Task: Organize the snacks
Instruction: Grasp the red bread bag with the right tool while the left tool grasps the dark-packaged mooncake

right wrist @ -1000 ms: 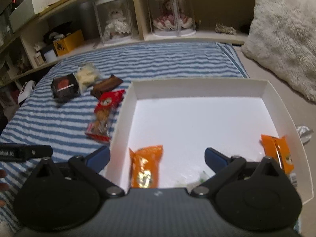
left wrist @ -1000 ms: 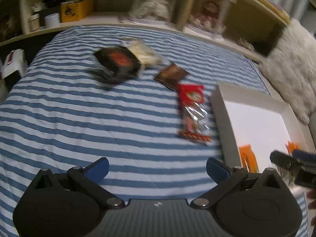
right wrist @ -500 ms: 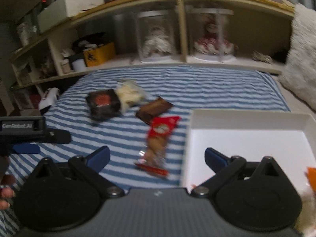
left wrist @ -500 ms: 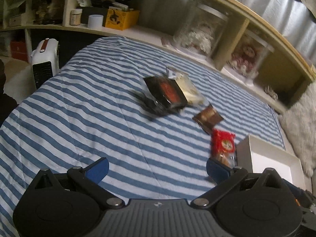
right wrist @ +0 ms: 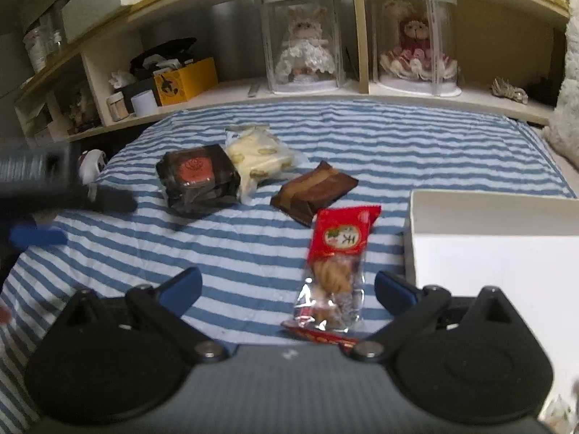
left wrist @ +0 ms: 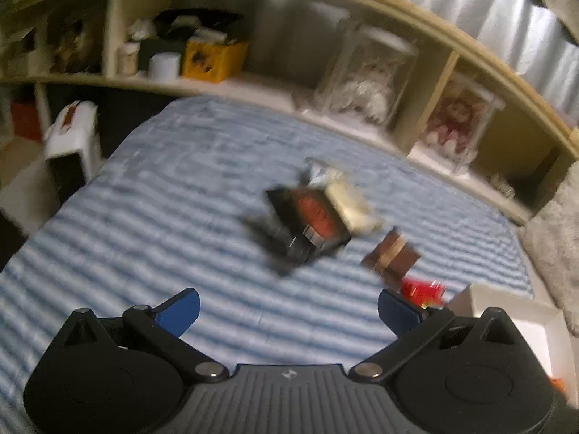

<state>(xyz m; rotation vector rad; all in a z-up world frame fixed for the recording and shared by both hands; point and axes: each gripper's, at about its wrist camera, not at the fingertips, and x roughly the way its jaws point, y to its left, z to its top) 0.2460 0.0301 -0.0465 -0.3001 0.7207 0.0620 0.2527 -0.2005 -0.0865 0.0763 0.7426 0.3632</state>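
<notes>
Red-topped snack packet (right wrist: 334,271) lies just beside white box (right wrist: 410,238) edge.

A home bedroom is showing here: a bed (right wrist: 362,137) is lying under a blue-and-white striped cover, with a wooden shelf (right wrist: 362,90) running along its far side. On the shelf, two dolls (right wrist: 305,54) are standing in clear cases beside a yellow box (right wrist: 184,81) and small jars, and a fluffy white pillow (right wrist: 568,108) is sitting at the right.
</notes>
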